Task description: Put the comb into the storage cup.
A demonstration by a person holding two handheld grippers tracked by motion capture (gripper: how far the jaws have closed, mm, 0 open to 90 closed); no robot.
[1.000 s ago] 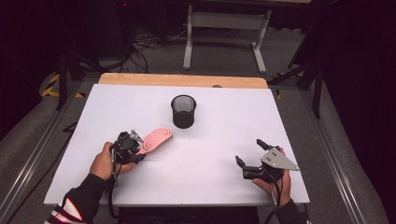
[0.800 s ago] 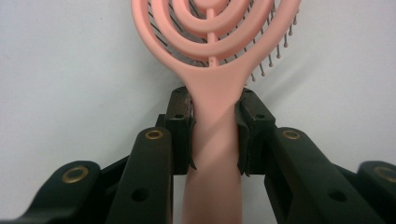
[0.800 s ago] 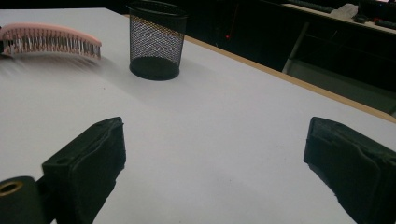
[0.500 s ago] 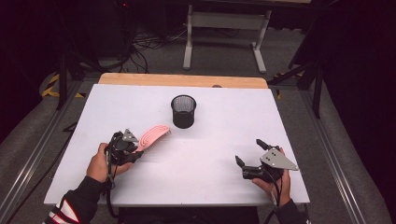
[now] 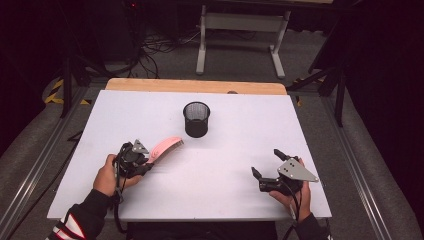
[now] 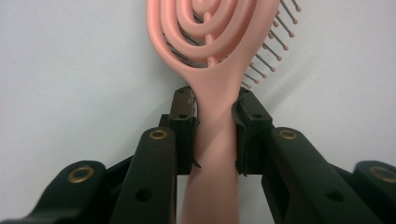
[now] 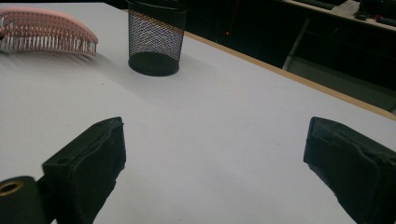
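Note:
A pink hairbrush (image 5: 166, 147) with an openwork back sticks out toward the black mesh cup (image 5: 196, 119). My left gripper (image 5: 148, 161) is shut on its handle, at the table's left front. In the left gripper view both pads press the handle of the brush (image 6: 212, 70) just below the head. The right gripper view has the brush (image 7: 46, 30) with bristles down, just above the table, left of the cup (image 7: 156, 42). My right gripper (image 5: 266, 163) is at the right front, open with nothing between its fingers, and its pads (image 7: 88, 158) stand wide apart.
The white table top (image 5: 240, 140) has a wooden strip (image 5: 195, 86) along its far edge. Behind the table are a white metal frame (image 5: 240, 30) and cables on the floor. Bare surface lies between the two grippers.
The brush head has tipped up a little in the left gripper and now looks narrower from above. The right gripper has not moved.

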